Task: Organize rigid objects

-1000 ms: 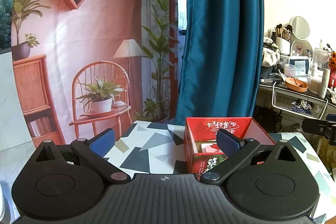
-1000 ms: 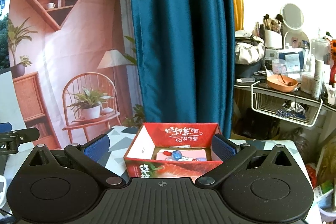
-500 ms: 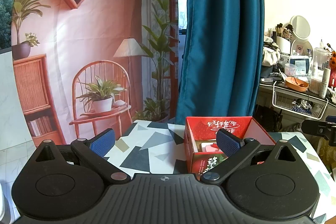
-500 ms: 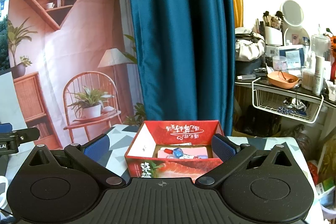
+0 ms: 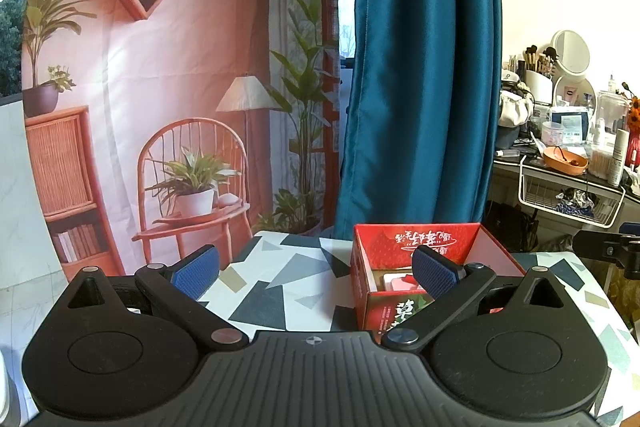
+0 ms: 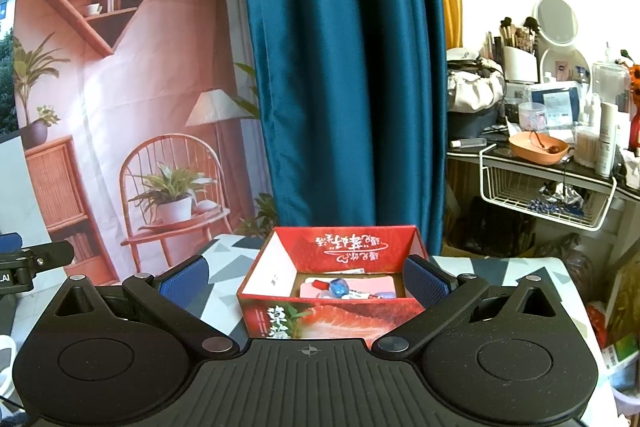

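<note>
A red box (image 6: 332, 291) is seen standing open on the patterned bench (image 5: 280, 279), and several small items are already lying in it: a pink flat piece (image 6: 360, 287), a blue faceted bead-like thing (image 6: 339, 286) and a thin tube with a red cap (image 6: 320, 283); their exact kind cannot be told. No loose objects are seen on the visible part of the bench, so the sorting is judged to be largely done, though the near part of the surface is hidden behind the tool bodies. The left tongs (image 5: 316, 269) are held spread wide and empty, beside the box's left wall. The right tongs (image 6: 302, 277) are likewise released and empty, with the box framed between the blue pads (image 6: 424, 281). What remains, if anything, cannot be told.
</note>
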{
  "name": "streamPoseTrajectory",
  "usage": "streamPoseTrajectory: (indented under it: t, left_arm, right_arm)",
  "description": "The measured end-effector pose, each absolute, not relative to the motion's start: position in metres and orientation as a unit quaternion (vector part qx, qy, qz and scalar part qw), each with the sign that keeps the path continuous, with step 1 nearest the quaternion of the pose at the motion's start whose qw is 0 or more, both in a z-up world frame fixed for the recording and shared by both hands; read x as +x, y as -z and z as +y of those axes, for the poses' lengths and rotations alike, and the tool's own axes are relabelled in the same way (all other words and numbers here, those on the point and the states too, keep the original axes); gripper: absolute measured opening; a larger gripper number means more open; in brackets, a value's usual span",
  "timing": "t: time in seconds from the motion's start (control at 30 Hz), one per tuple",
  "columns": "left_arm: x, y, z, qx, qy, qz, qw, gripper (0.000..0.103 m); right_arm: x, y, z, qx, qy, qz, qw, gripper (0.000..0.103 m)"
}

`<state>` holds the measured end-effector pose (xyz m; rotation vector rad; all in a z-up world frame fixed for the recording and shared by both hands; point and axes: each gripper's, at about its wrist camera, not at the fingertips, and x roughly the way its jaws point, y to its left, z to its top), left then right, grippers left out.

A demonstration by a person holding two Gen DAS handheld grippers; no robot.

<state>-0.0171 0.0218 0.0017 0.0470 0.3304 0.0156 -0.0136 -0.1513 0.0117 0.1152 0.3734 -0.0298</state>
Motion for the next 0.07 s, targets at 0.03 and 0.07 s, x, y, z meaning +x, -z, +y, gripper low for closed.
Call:
streamPoseTrajectory:
  t: [0.03,0.07]
  left_arm:
    - [-0.0171,-0.0016,0.0218,0.024,-0.008,0.164,0.986,0.103]
    - [-0.0168,-0.0014,0.0219,0.023,-0.009,0.165,0.986,0.103]
  right_arm:
    - [-0.0138,-0.0112,-0.1513,0.057,0.014,0.186,0.981,0.103]
    - [-0.0142,-0.0108,-0.1509,0.057,0.014,0.186,0.981,0.103]
